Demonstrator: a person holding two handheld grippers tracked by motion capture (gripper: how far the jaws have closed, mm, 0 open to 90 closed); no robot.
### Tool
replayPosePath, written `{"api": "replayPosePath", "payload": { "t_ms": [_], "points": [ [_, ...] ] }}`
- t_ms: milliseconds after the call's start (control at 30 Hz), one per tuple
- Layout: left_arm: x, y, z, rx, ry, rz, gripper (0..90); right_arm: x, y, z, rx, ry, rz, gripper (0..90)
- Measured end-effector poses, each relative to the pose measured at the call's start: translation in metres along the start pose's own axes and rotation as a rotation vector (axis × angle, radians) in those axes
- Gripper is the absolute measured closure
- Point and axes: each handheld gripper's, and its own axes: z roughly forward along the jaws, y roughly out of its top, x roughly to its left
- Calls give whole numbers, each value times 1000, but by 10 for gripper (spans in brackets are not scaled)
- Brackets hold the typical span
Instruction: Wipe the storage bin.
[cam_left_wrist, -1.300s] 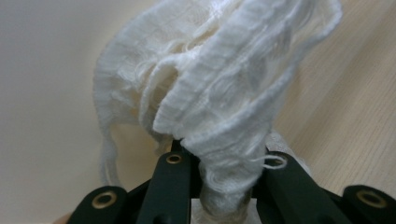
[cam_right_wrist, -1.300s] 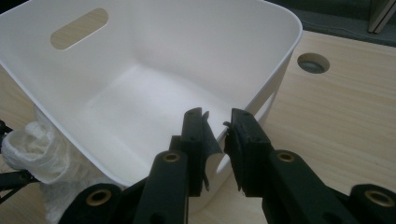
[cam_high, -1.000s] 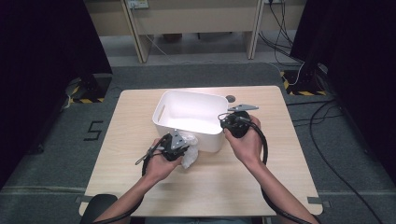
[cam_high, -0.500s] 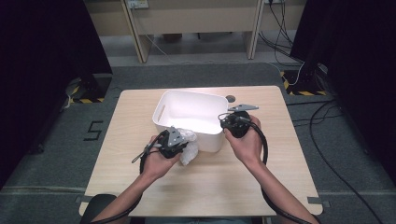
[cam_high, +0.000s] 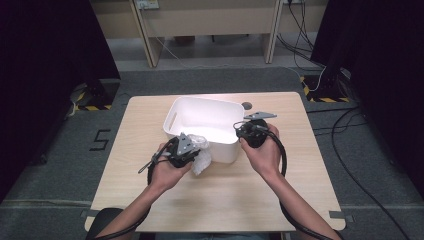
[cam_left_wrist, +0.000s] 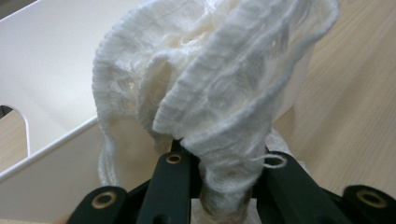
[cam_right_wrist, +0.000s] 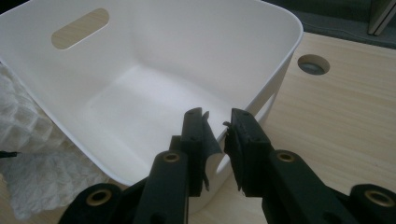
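Wooden surface (cam_high: 300, 165) carrying a white plastic bin (cam_high: 220, 107), which we judge light yet rigid. The right tongs (cam_right_wrist: 215, 128) are clamped on its near rim, beside a handle slot. At the bin's near-left corner, the left tongs (cam_left_wrist: 219, 172) grip a white waffle-knit cloth (cam_left_wrist: 210, 79): soft, limp, light, unbreakable. We would pinch a gathered fold, as any loose edge will droop.

The knitted cloth (cam_left_wrist: 215, 88) was white with a ribbed, waffle-like weave, the plastic basket (cam_high: 218, 148) plain white, the desk (cam_high: 230, 200) pale wood-grain.
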Motion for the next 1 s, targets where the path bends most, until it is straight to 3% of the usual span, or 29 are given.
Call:
{"api": "replayPosePath", "payload": {
  "t_ms": [1000],
  "points": [
    [-10,9,7,-10,-18,23,782,-1,0,0,-3,0,-2,766]
  ]
}}
